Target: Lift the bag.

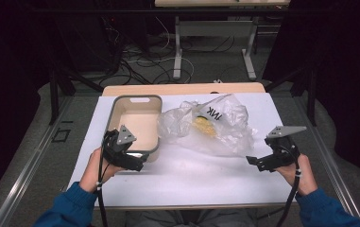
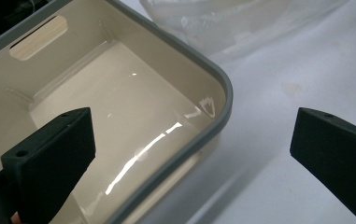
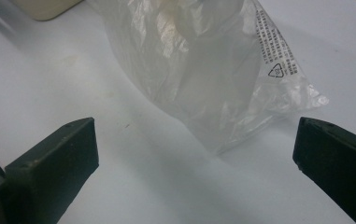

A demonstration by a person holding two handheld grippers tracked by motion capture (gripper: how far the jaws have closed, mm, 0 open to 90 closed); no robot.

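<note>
Hovering over the white-covered surface (image 1: pixel 177 175), both hand-held grippers sit with jaws spread wide and nothing clamped.

Left hand-held gripper (image 1: pixel 137 163): held low at the near right corner of the cream rectangular plastic bin with a grey rim (image 1: pixel 116 109). In the left gripper view the bin's rounded corner (image 2: pixel 224 93) runs between the two black jaws: one jaw over the bin's glossy interior, the other over the bare surface (image 2: pixel 306 60) outside it. Cannot tell if either jaw touches the rim. Bin looks empty, with a slot handle cut in its far wall.

Right hand-held gripper (image 1: pixel 253 161): released, at the right of the surface, pointing in toward the crumpled clear plastic bag (image 1: pixel 225 127). In the right gripper view the bag (image 3: pixel 203 74) lies ahead of the jaws, its pointed corner reaching toward the gap but apart from both pads. Small black print and a recycling triangle on the film.

Bag position: middle of the surface, just to the right of the bin, near edge touching or almost touching the bin's right wall. Something yellow (image 1: pixel 203 125) is inside it; black lettering on top, seen upside down from the high view.

Person's hands in blue sleeves grip both tools from the near edge. Cables trail down from each.
</note>
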